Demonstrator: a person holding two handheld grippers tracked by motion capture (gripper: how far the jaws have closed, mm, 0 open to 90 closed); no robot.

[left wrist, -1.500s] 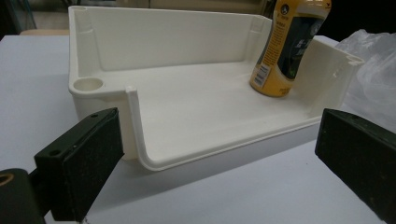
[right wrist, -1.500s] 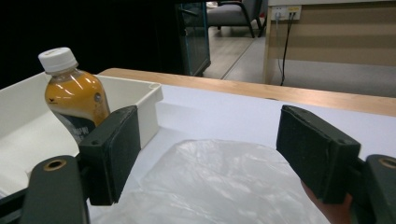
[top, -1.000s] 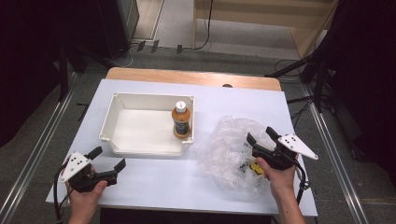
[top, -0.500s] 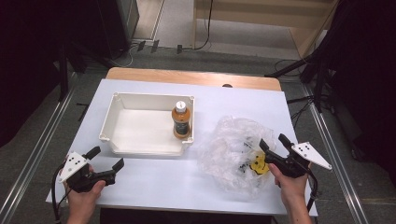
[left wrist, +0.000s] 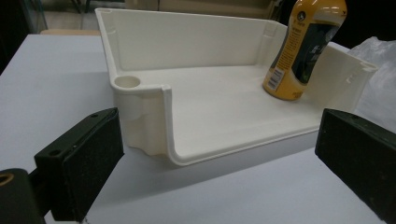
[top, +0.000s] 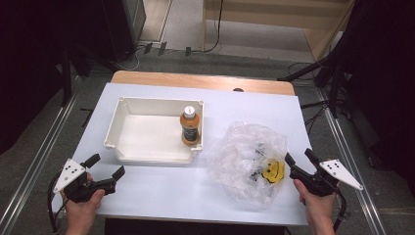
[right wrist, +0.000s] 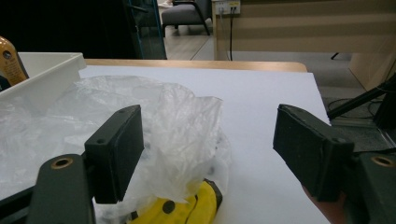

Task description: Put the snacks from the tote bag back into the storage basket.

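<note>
Clear plastic bag [top: 247, 156], yellow smiley toy [top: 273, 170], orange bottle [top: 190, 126], white tray [top: 147, 104].

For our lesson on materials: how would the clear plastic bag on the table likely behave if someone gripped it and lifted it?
The clear plastic bag looks thin and crumpled, so it would probably flop and deform rather than hold shape. The yellow object inside might slide and sag to the bottom. The film may slip from a shallow pinch.
</note>
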